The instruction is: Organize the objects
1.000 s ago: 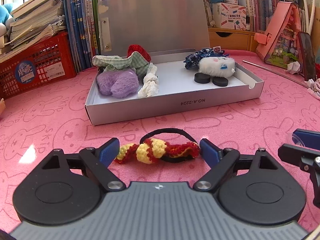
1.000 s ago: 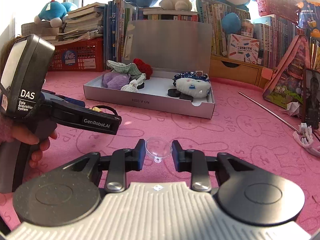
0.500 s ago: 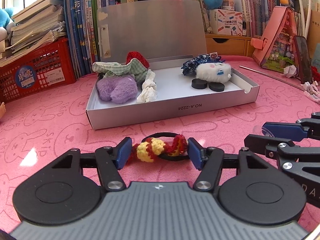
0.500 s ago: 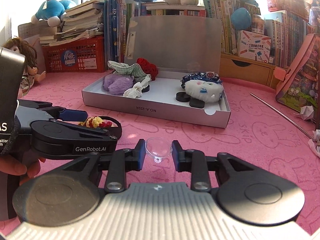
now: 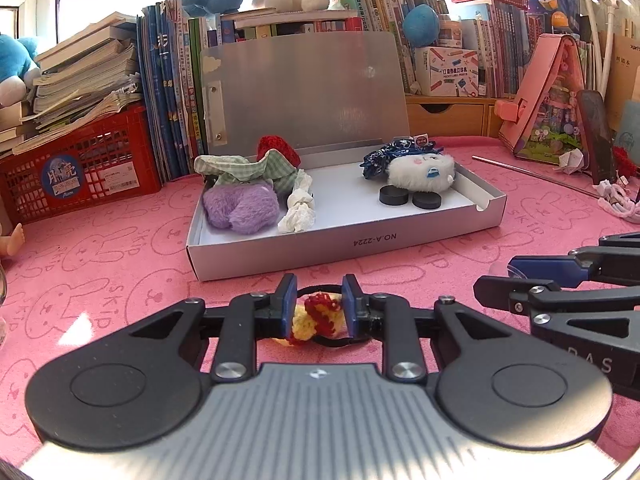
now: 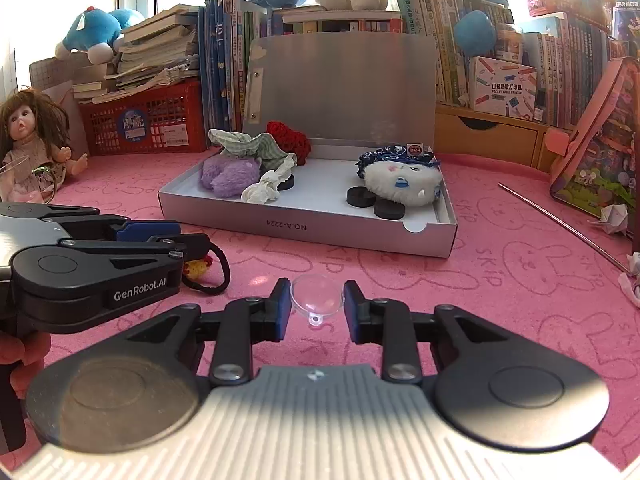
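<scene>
My left claw [image 5: 316,306] is clamped on the crochet hair tie [image 5: 318,316], low over the pink counter [image 5: 120,280]. The grip is on yarn only and the black elastic loop hangs free, so it may snag the box lip. My right claw [image 6: 316,306] pinches a clear suction cup [image 6: 317,299]; it's slick and could pop out. Both go toward the open box [image 5: 360,238], and the claws sit close enough that they may collide.

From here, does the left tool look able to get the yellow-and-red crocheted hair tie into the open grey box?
Probably yes: the left tool is shut on the hair tie, and the box stands open just ahead, nothing between.
</scene>
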Demonstrator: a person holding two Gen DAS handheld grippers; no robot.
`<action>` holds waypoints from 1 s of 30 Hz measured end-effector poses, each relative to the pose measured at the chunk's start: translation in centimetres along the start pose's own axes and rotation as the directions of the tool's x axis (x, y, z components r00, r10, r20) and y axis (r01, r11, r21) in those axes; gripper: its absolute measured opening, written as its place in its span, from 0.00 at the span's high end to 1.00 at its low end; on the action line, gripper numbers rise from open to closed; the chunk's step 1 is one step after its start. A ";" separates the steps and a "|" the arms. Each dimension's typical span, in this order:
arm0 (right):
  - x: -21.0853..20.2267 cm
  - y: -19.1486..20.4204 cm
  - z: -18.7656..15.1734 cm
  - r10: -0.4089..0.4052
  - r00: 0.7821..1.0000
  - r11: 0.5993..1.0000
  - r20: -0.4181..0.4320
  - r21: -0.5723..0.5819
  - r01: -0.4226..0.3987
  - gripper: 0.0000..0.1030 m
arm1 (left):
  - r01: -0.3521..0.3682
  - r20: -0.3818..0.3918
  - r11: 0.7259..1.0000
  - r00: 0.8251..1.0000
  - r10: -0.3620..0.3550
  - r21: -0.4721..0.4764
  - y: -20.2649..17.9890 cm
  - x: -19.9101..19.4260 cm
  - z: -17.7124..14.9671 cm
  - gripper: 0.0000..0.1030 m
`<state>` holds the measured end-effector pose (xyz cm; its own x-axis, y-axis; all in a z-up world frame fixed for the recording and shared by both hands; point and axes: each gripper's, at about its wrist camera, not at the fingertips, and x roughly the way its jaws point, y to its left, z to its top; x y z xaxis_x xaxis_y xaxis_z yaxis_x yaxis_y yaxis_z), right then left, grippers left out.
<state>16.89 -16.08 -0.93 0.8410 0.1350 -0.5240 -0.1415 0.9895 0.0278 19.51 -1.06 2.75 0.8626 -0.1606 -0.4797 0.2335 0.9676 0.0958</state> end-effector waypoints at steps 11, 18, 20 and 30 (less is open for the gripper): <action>-0.2 0.0 -0.3 0.001 1.000 1.000 -0.004 0.000 -0.001 0.67 | -0.008 -0.094 0.999 0.996 0.011 0.036 0.1 1.9 -0.9 0.17; -0.1 0.0 -0.4 0.001 1.000 1.000 -0.007 -0.002 -0.001 0.67 | 0.021 -0.128 0.997 0.991 -0.031 -0.078 1.5 3.0 -0.8 0.43; 0.0 0.0 -0.4 0.000 1.000 1.000 -0.007 -0.003 0.000 0.67 | 0.023 -0.125 0.997 0.992 -0.032 -0.073 1.3 2.7 -0.7 0.50; -0.2 -0.4 0.3 -0.002 1.000 1.000 0.018 0.006 0.002 0.67 | 0.010 -0.070 0.998 0.997 -0.014 -0.055 0.8 1.1 0.4 0.59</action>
<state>16.94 -16.46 -0.55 0.8504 0.1340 -0.5088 -0.1370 0.9901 0.0318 20.85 -0.52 2.61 0.8259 -0.1600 -0.5407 0.2169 0.9752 0.0428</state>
